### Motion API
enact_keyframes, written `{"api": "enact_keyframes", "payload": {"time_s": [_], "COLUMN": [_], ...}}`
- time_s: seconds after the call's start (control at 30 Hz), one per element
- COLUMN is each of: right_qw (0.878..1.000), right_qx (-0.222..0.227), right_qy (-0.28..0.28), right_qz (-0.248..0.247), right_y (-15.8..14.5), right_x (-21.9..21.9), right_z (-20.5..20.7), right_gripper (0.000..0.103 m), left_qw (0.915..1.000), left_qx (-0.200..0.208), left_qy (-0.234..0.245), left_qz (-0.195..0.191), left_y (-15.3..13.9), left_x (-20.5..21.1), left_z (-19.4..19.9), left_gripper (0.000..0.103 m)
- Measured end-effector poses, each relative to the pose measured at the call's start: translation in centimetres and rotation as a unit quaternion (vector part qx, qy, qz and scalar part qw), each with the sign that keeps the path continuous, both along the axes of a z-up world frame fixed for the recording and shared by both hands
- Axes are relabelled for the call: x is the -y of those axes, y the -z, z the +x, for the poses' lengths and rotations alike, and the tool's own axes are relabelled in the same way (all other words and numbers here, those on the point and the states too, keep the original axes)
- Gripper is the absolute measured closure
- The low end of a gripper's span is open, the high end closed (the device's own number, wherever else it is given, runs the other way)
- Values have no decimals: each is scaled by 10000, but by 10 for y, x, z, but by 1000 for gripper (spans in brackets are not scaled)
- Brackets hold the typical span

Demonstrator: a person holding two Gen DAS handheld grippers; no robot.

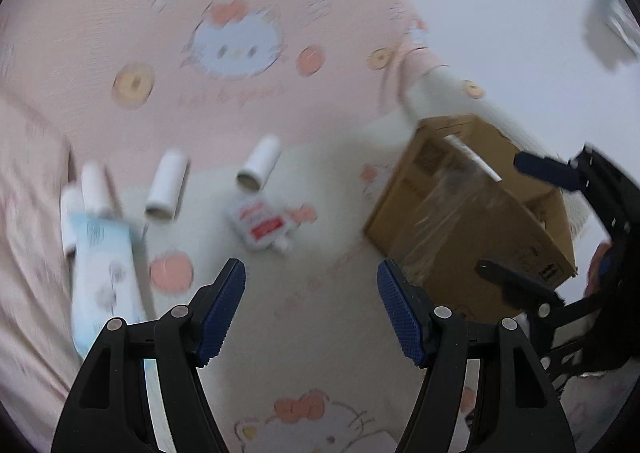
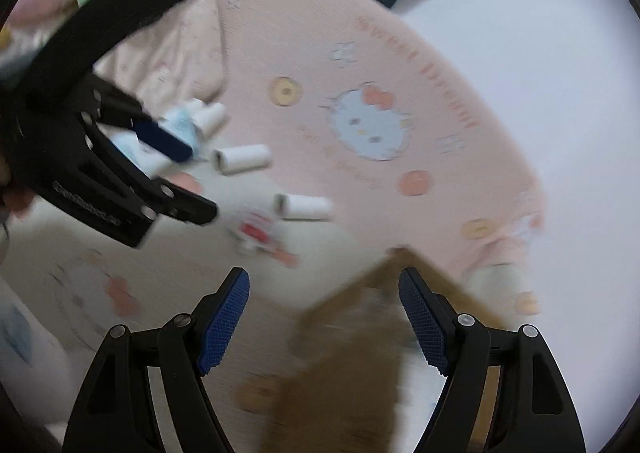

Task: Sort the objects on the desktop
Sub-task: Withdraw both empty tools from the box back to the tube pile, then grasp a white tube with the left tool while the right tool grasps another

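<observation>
Two grippers hang over a pink cartoon-cat blanket [image 1: 120, 13], and we hold both with their jaws spread wide and nothing between the blue pads. Both views are smeared by motion blur, so we keep to what can be made out.

From our left gripper [image 1: 311, 309] we look down on the things to sort. A white paper roll [image 1: 259, 167] lies tilted near the middle of the blanket, and a second white roll [image 1: 168, 185] lies to its left, apart from it. Further left, two more white tubes [image 1: 94, 189] sit side by side, touching the upper end of a pale blue packet [image 1: 104, 277] that runs down toward our left finger. A small white pouch with a red label [image 1: 260, 227] lies just below the middle roll. To the right stands a brown cardboard box [image 1: 500, 157], with clear plastic film [image 1: 448, 209] draped over its near edge and a thin white stick [image 1: 472, 157] resting across its top. Our right gripper [image 1: 528, 221] shows beside that box, fingers apart.

From the right gripper [image 2: 324, 321] the box [image 2: 344, 373] fills the lower middle as a brown blur, its corner lying between our fingers; we cannot tell if it touches them. Beyond lie both single rolls and the pouch, with the left gripper [image 2: 180, 173] above the blue packet.
</observation>
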State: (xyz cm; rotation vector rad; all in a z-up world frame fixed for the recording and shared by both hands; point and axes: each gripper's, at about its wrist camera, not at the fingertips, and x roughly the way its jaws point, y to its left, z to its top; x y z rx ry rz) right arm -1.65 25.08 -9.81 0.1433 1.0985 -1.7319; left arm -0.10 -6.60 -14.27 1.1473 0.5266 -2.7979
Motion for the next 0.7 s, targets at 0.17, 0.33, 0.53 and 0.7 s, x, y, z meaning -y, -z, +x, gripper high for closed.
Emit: {"api": "enact_keyframes", "payload": {"time_s": [0.17, 0.33, 0.53, 0.7], "right_qw": [9988, 9942, 9888, 9944], "right_qx": [466, 900, 1331, 882], "right_qy": [55, 434, 504, 419], "right_qz": [-138, -397, -449, -396], "right_y": [32, 66, 88, 107], "right_x": [36, 65, 101, 130], "right_z": [1, -3, -19, -22], "right_gripper": [27, 27, 27, 27], "left_qw": [9989, 9979, 9941, 9888], "left_qx": [186, 211, 399, 450], "left_qy": [-325, -381, -380, -475], "left_qz": [287, 482, 935, 1342], "left_y": [20, 31, 54, 65], "left_x": [27, 44, 65, 88], "left_z": [5, 4, -11, -37], "left_gripper": [31, 32, 34, 46]}}
